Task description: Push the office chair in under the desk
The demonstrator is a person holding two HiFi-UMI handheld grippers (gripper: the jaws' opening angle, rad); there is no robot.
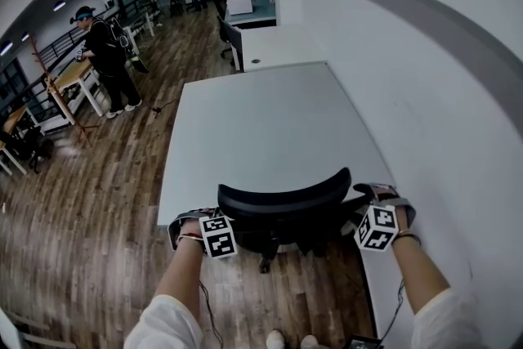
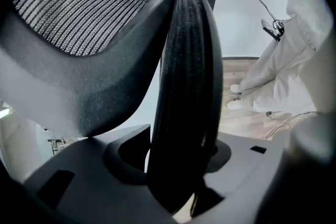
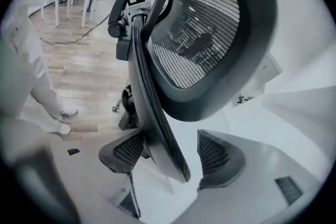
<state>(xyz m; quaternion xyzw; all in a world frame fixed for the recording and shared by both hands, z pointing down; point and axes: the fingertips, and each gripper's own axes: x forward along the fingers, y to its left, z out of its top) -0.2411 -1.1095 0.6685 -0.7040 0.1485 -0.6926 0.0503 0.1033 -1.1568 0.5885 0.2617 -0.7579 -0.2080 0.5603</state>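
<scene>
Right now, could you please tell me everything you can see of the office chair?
The office chair is black: a curved backrest of ribbed mesh in a smooth, plastic-looking frame. It stands upright on the wood floor, backrest at the near edge of the white desk, seat out of sight; a base leg shows below. The left gripper is clamped on one side edge of the backrest; the right gripper has its jaws open around the other edge.

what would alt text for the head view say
A person's left gripper and right gripper flank the curved black plastic back of an office chair, which stands at the near edge of a white rectangular desk on wood-plank flooring.
</scene>
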